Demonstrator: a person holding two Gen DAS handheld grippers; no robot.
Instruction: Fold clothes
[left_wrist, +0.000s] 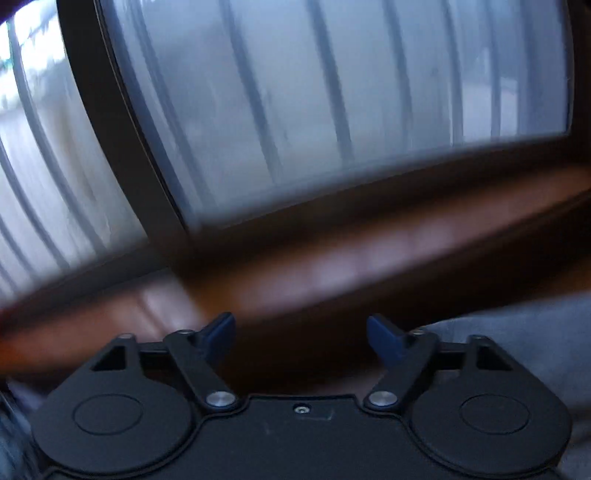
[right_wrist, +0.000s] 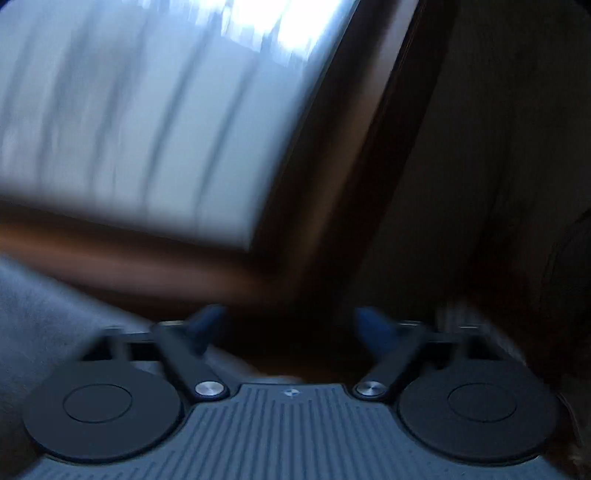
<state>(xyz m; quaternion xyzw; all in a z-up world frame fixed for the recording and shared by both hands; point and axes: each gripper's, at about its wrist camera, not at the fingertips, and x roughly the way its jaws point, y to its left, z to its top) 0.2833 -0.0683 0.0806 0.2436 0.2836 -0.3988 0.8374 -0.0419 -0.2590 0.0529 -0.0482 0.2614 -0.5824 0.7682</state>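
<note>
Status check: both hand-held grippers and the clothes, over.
Left hand-held gripper open, nothing between the jaws. Right hand-held gripper open, empty too. Grey garment lies beside both, ungripped. Both views blurred, facing the window; nothing seen in the way.

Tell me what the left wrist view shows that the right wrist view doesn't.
Only the left wrist view shows a second window pane left of the dark frame post, and the left hand-held gripper, open and empty. Only the right wrist view shows a dark wall right of the window, and the right hand-held gripper, open, empty and blurred. Both show frosted glass with vertical bars, a brown wooden sill and grey cloth.
</note>
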